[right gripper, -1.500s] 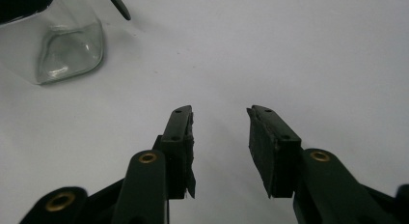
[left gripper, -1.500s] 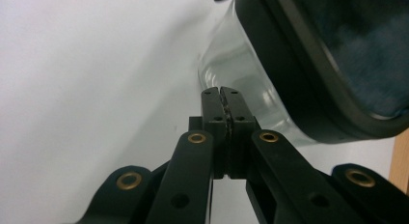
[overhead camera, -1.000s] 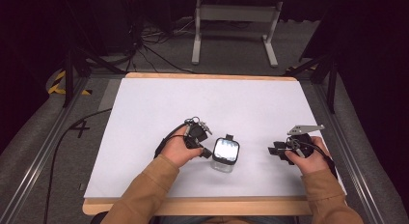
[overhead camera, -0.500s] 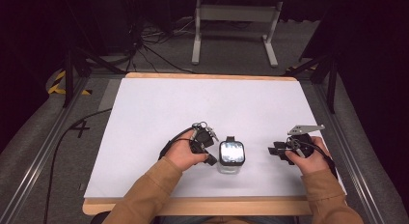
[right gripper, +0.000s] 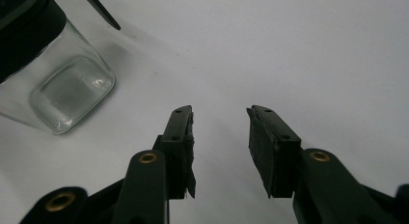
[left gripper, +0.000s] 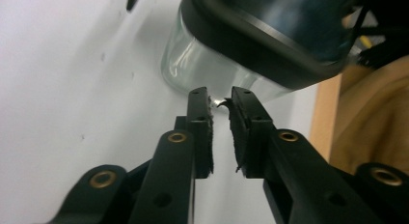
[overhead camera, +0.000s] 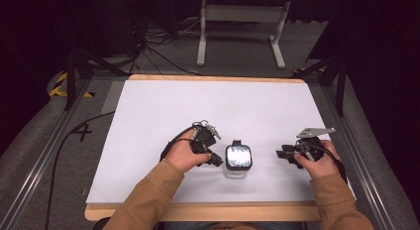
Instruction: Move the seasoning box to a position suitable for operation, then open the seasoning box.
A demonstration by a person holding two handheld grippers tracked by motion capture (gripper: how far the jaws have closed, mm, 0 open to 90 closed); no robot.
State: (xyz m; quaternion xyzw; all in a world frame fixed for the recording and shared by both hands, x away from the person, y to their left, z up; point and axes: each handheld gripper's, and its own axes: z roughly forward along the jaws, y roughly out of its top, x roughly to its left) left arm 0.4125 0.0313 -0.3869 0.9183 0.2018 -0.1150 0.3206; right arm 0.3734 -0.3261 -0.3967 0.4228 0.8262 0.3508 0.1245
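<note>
While the left tongs (left gripper: 219, 101) sit just short of the jar, their jaws have just been opening a little: a narrow gap shows between the pads, nothing is clamped in it, and the tips reach to the jar's lower glass wall without my being able to tell whether they touch it. The glass jar (overhead camera: 238, 160) stands upright on the white table (overhead camera: 148, 121) near the front edge, just beside the left tongs (overhead camera: 214, 158) and well apart from the right tongs (overhead camera: 283, 153). The right tongs (right gripper: 219, 119) stand apart and empty, aimed over bare table with the jar's clear base (right gripper: 62, 96) off to one side. My judgement on handling: the body is rigid clear glass with rounded corners, so slippery under the pads and breakable if tipped or knocked; it looks empty, so probably moderate in weight, most of it glass. The dark lid (left gripper: 270, 31) has a wider rim that overhangs the glass, with what looks like a small latch tab (overhead camera: 237, 142) at the far side. I would take it across the glass body just under the lid rim, so the overhang stops a slip, with the tongs opened far wider than they are now. Gripping the lid alone risks it coming off. Beyond the table, stands and cables lie on the floor.
</note>
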